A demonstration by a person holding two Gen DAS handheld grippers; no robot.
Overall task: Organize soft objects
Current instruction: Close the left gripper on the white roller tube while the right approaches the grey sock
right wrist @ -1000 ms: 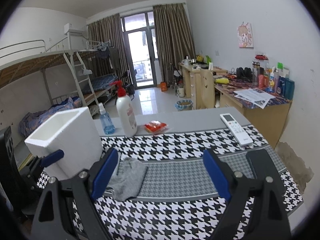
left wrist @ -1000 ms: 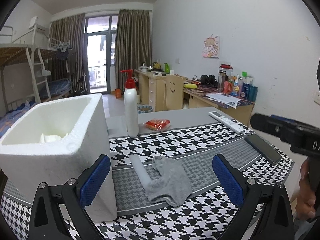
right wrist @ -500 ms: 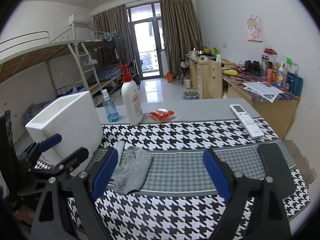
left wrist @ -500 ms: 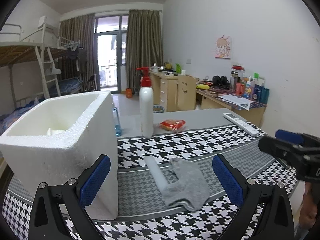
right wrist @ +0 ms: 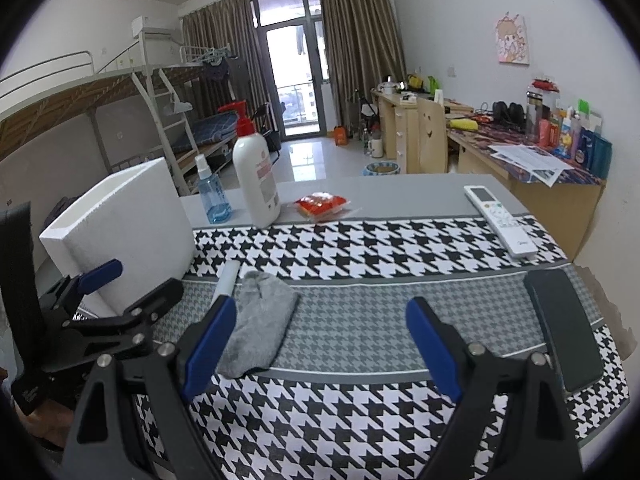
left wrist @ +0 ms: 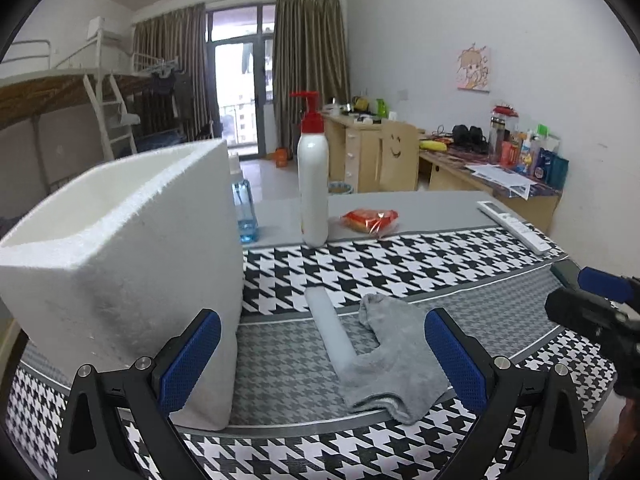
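The left gripper (left wrist: 318,354) is held wide, nothing between its blue ribbed pads, low over the cloth just short of the grey sock (left wrist: 394,354); the right gripper (right wrist: 320,346) is likewise spread wide and empty, set further back with the sock off its left finger. The sock is seen lying flat and crumpled on the grey band of the houndstooth tablecloth (right wrist: 360,248), with a pale frosted tube (left wrist: 330,330) lying along its left edge — touching or partly tucked under, which cannot be told. Likely risk: with jaws this wide, the tube could be pinched along with the sock, or only 1 thin fold caught so the limp knit slips free when lifted. The tablecloth itself could also be snagged and dragged, since both are soft fabric. The white foam box (left wrist: 120,264) stands just left of the sock, open-topped, with rough crumbly walls; it looks light, so a nudge from the left finger could shift or tip it. Well behind, 2 bottles are seen upright — a smooth white pump bottle (left wrist: 314,184) and a clear blue spray bottle (right wrist: 212,192) — beside a glossy red packet (left wrist: 370,220). A hard white remote (right wrist: 502,222) and a dark phone (right wrist: 564,328) lie to the right, well apart from the sock.
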